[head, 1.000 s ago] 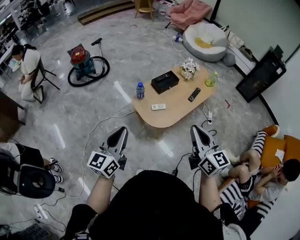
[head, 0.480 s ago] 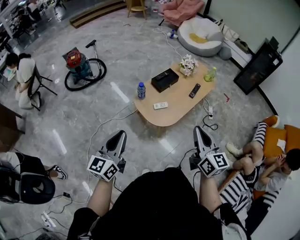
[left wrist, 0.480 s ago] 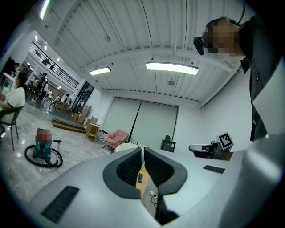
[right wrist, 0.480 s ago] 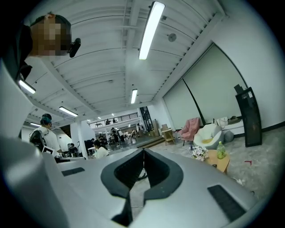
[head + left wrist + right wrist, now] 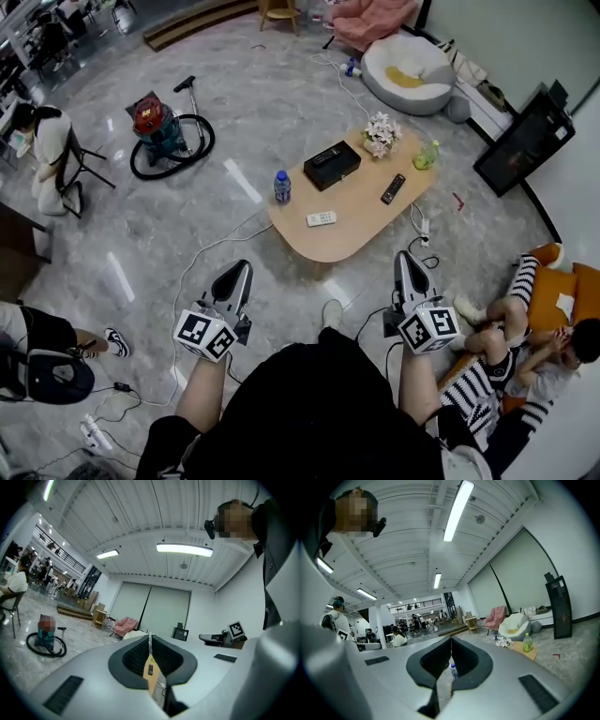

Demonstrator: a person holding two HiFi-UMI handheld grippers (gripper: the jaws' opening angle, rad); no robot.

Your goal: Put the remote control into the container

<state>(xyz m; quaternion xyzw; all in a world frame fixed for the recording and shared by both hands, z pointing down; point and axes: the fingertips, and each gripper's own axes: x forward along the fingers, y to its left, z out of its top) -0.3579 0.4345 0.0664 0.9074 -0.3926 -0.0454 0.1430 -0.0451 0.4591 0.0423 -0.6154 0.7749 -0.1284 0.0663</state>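
A black remote control [image 5: 391,188] lies on the right part of the low wooden table [image 5: 354,228]. A white remote [image 5: 321,218] lies near the table's front edge. The black box container [image 5: 330,165] stands at the table's back left. Both grippers hang over the floor, well short of the table. My left gripper [image 5: 241,268] is shut and empty. In the left gripper view, the left gripper [image 5: 150,637] shows a slit between its pads, with the black remote [image 5: 150,669] far off. My right gripper [image 5: 403,256] is also shut and empty. The right gripper [image 5: 451,640] points level toward the table.
On the table stand a water bottle [image 5: 282,185], white flowers [image 5: 382,135] and a green bottle [image 5: 427,155]. Cables [image 5: 202,253] trail over the floor. A vacuum cleaner [image 5: 157,130] stands far left. A person [image 5: 520,352] sits on the floor at the right.
Both shut grippers have drifted a little lower in the head view. The holder's shoe has come into sight between them. The person at the lower left has shifted.
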